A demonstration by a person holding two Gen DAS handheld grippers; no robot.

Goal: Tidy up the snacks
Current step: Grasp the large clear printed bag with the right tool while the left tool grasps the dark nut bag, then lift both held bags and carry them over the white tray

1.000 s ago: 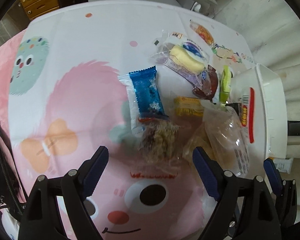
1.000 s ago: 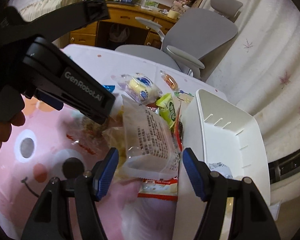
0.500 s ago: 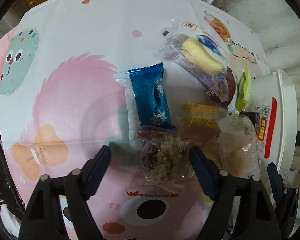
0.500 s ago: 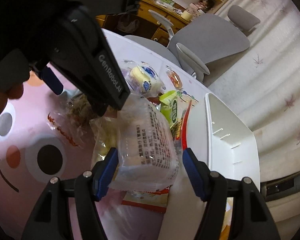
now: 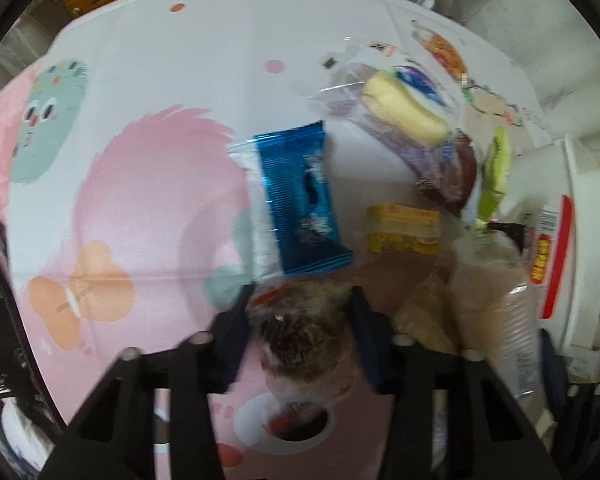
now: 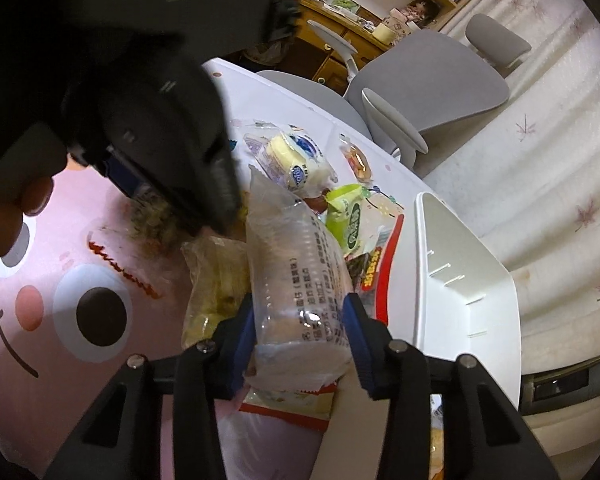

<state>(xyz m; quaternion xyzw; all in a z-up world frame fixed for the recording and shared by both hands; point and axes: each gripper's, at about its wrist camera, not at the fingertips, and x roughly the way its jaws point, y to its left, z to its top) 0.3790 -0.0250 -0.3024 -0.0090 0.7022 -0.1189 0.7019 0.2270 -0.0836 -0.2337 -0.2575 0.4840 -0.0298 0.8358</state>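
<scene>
Left gripper (image 5: 300,320) points straight down over the table (image 5: 220,40); jaws closing, a clear-wrapped nut-and-grain snack (image 5: 304,332) between the blue pads, which appear to touch its sides, though blur leaves it unsettled. Right gripper (image 6: 300,332) angles down; jaws closing on a clear ridged packet (image 6: 296,280), pads at its flanks, its long axis running away from the gripper between the fingers. White bin (image 6: 460,280) lies just right of the right gripper, open side facing it; the right hand is nearer the bin, the left sits farther across the pile. Count elsewhere on the cloth: one blue foil bar (image 5: 300,200), one yellow cake in clear wrap (image 5: 404,112), one green packet (image 6: 348,216), one yellow box-like pack (image 5: 400,228), one small orange packet (image 6: 356,160). More may be hidden underneath.
</scene>
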